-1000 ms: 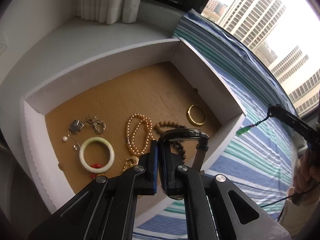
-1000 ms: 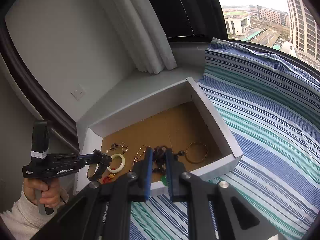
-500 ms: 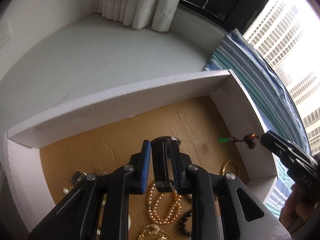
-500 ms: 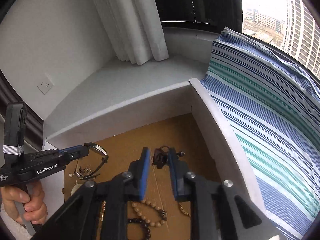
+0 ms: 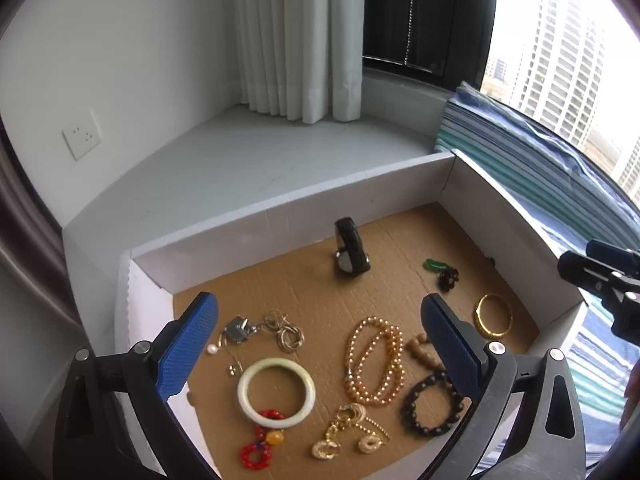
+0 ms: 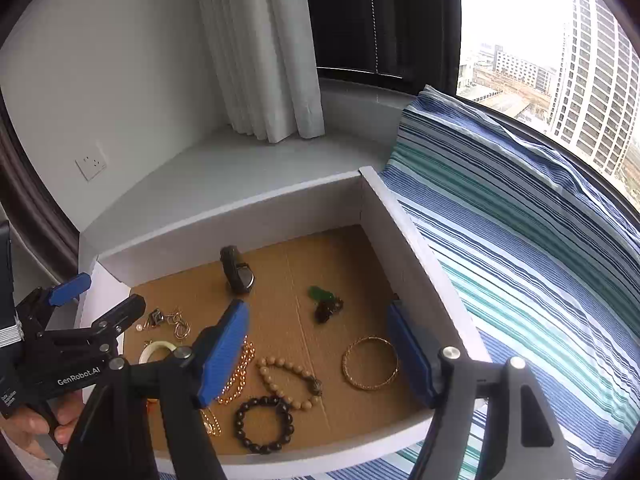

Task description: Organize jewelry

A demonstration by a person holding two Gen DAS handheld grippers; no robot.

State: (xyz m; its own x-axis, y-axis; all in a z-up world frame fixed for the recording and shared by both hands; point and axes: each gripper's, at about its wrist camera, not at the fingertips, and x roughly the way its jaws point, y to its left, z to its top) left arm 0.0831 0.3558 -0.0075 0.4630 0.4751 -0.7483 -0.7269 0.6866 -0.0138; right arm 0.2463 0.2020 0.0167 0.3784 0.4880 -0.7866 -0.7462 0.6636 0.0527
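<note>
A shallow white box [image 5: 304, 208] [image 6: 384, 208] with a brown cardboard floor holds the jewelry. A black watch [image 5: 350, 250] [image 6: 237, 270] stands on edge near the back wall. A green pendant with dark beads [image 5: 440, 270] [image 6: 326, 302] lies to its right. A gold bangle [image 5: 494, 316] [image 6: 371, 362], pearl strand [image 5: 374, 360], white jade bangle [image 5: 276, 392], dark bead bracelet [image 5: 434, 404] [image 6: 264, 424] and tan bead bracelet [image 6: 288, 376] lie nearer. My left gripper [image 5: 318, 344] is open and empty above the box front. My right gripper [image 6: 316, 354] is open and empty too.
The box sits on a grey window ledge [image 5: 260, 160] beside a blue-green striped cloth [image 6: 520, 240]. White curtains [image 5: 296, 40] hang at the back. A wall socket [image 5: 81, 135] is at the left. Silver chains [image 5: 260, 330], gold earrings [image 5: 348, 432] and red beads [image 5: 258, 446] lie in the box.
Both grippers opened and pulled back. The left one let go of the watch, which now stands in the box. The right one let go of the green pendant, which now lies on the floor.
</note>
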